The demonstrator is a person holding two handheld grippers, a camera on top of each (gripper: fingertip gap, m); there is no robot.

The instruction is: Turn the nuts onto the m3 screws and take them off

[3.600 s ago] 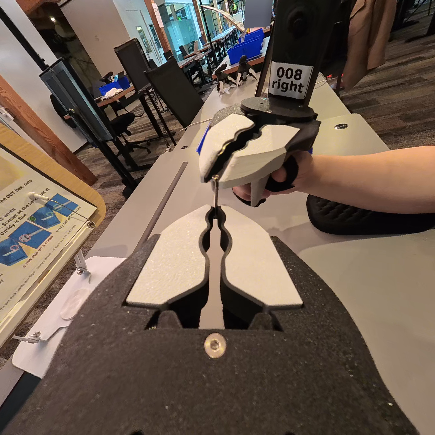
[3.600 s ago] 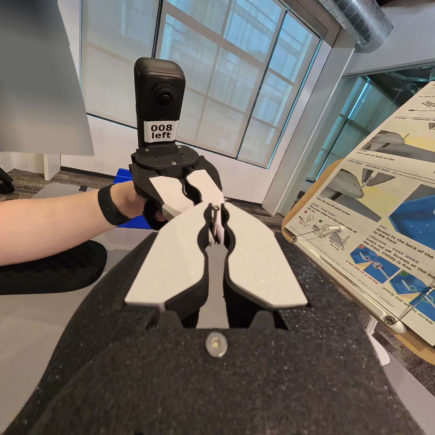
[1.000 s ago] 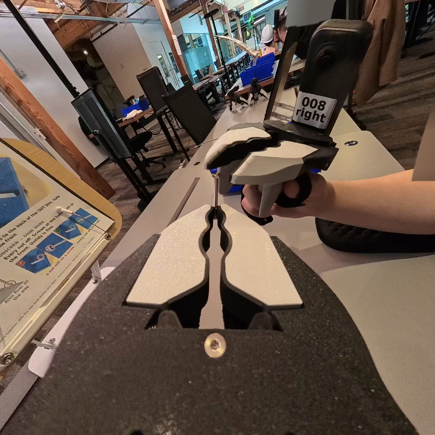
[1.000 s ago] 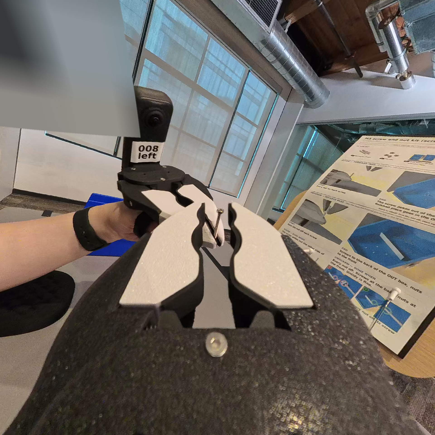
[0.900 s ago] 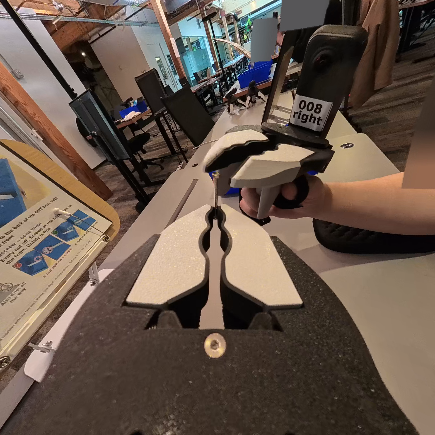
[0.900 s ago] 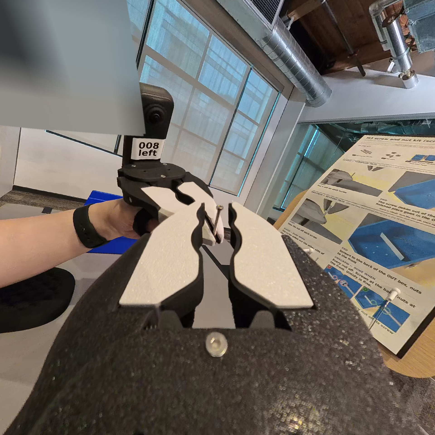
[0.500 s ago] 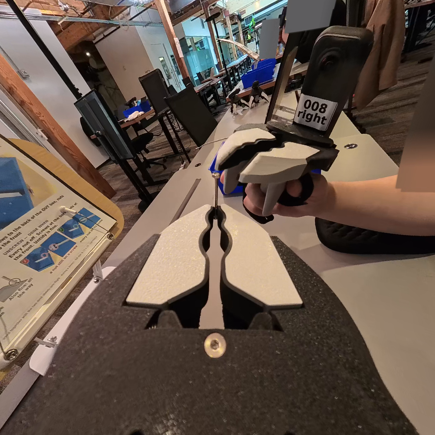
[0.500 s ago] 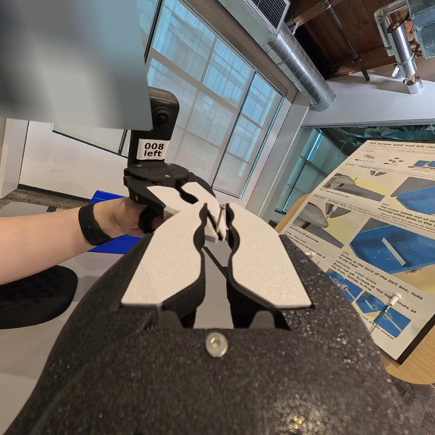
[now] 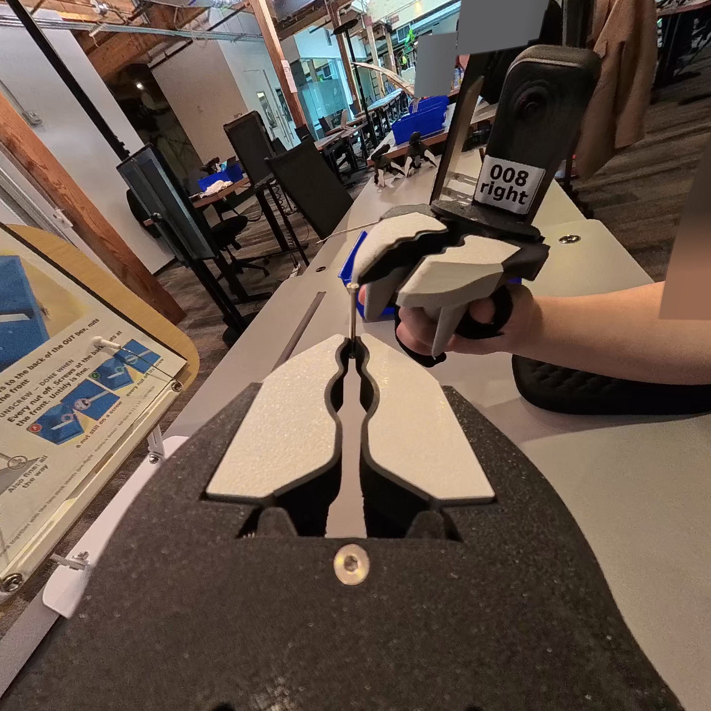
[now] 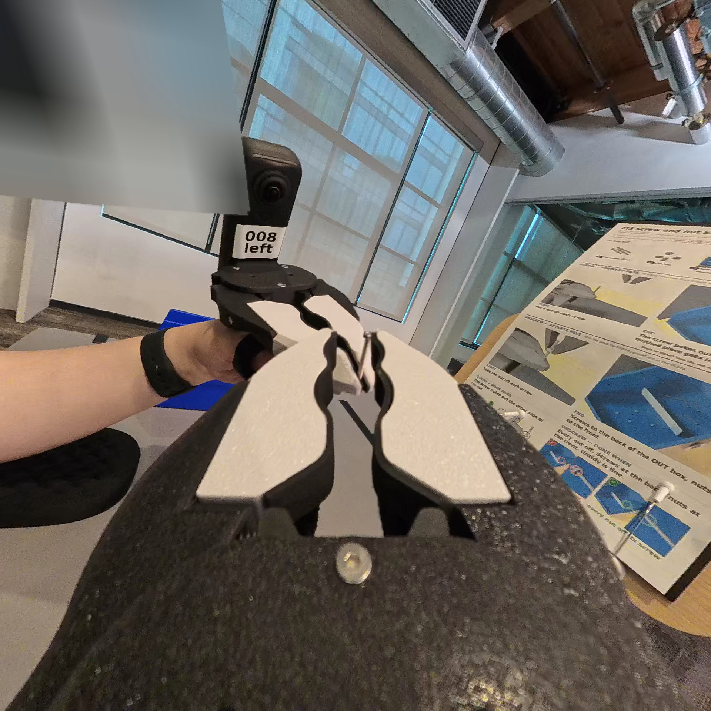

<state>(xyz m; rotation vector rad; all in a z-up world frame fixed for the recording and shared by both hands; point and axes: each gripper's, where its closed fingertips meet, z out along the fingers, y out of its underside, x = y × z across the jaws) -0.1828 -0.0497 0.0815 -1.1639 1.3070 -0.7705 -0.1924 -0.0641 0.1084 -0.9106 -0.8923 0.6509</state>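
My left gripper (image 9: pixel 353 338) is shut on the lower end of a thin metal screw (image 9: pixel 352 315), which stands up out of its fingertips. My right gripper (image 9: pixel 363 294) is open, with its fingertips on either side of the screw's head. In the right wrist view the screw (image 10: pixel 363 358) rises from the left gripper (image 10: pixel 359 384) and leans between my right gripper's (image 10: pixel 354 334) fingers. Its head lies close against the right finger (image 10: pixel 384 346), and the left finger stands apart from it. A person's hand holds each gripper.
An instruction board (image 9: pixel 77 384) stands on the left of the grey table (image 9: pixel 615 500); it also shows in the right wrist view (image 10: pixel 615 384). A blue bin (image 9: pixel 348 265) sits behind the right gripper. A black padded wrist rest (image 9: pixel 615 392) lies under the forearm. Only a small space, under 4 cm, lies between the two pairs of fingers.
The right gripper, shut around the screw's top 3.6 s ago, now stands open about its head. Over the last second its jaws narrowed, then widened slightly. The left gripper still holds the screw.
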